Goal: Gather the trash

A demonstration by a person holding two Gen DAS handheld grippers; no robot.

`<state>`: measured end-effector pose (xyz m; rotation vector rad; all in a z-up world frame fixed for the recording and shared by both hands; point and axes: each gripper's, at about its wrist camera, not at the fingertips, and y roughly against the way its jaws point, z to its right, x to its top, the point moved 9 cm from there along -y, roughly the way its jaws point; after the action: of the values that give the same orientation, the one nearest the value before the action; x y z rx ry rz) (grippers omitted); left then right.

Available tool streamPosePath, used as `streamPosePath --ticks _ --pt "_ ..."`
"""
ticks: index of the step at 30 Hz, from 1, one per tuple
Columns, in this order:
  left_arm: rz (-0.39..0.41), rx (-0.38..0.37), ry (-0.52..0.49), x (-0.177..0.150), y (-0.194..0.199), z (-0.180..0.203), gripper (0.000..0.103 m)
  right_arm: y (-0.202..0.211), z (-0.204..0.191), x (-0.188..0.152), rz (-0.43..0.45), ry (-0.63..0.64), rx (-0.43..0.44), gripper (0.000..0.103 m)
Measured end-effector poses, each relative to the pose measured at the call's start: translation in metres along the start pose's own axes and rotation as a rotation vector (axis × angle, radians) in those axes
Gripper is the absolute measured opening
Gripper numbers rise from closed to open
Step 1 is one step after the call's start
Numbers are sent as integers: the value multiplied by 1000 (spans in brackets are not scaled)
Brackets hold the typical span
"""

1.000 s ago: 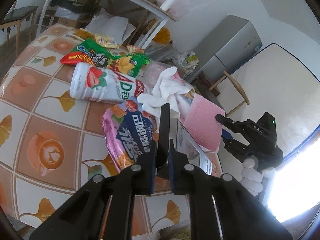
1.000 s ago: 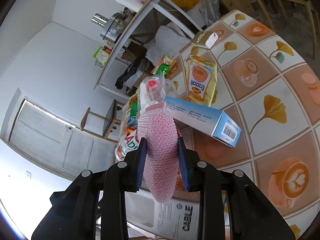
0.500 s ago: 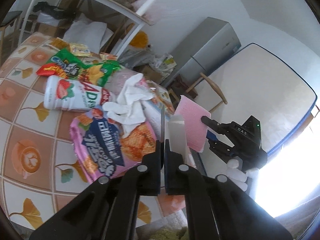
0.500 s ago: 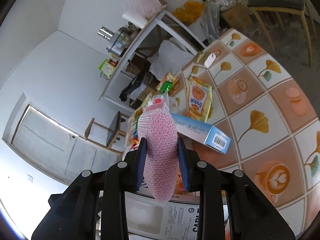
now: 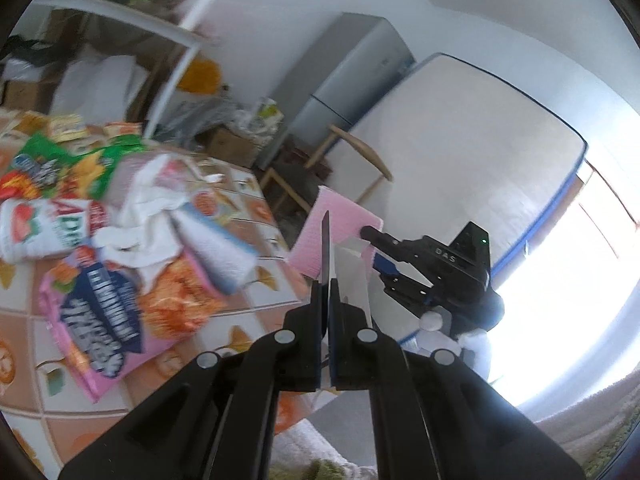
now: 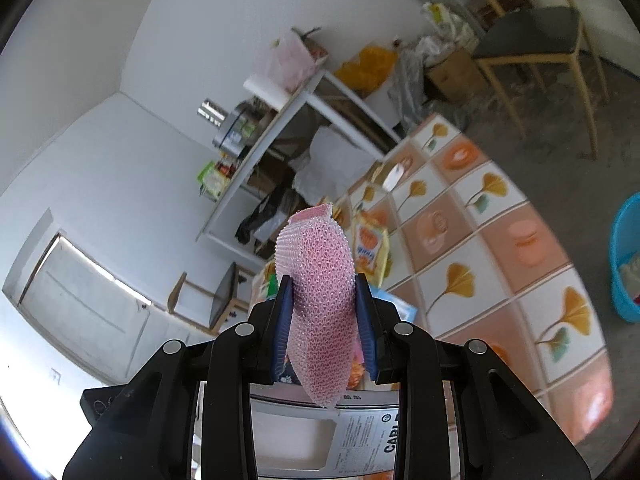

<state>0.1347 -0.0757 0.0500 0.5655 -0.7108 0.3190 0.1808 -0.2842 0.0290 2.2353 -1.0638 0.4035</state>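
**Trash lifted clear in both grippers**

Trash on the tiled table [image 5: 276,300] lay in a loose heap: snack bags, a strawberry yoghurt bottle [image 5: 44,228], a white cloth [image 5: 140,224] and a blue-and-white carton [image 5: 216,248]. The left gripper [image 5: 329,280] had its jaws pinched tight on a thin, flat sheet [image 5: 352,276] standing on edge above the fingertips, and held it off the table. The right gripper [image 6: 323,300] stood partly open, its pads pressed on a pink mesh sponge [image 6: 320,276] that bulged above and drooped below them.

Judged from this, the step in hand was carrying both pieces to a bin. To do it well, both grips should stay firm; the sheet is slim and could slip out sideways if tilted, so a level, steady carry seems wise. The sponge is soft and should forgive a squeeze.

The left wrist view showed the right gripper from outside, with the sponge as a flat pink square, plus a grey fridge [image 5: 340,84]. Only the right wrist view showed a blue tub [image 6: 626,256] on the floor beyond the table, possibly the bin, and a box printed "CABLE" [image 6: 360,440] under the gripper.
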Motion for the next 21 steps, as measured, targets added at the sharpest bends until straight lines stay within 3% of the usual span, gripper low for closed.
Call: streamPosePath --ticks 15,21 --pt "-86 -119 -221 12 -58 90 2 88 61 34 217 -99 -74 28" --pt "-127 -178 -291 22 -99 126 2 127 92 42 315 -153 -124 28"
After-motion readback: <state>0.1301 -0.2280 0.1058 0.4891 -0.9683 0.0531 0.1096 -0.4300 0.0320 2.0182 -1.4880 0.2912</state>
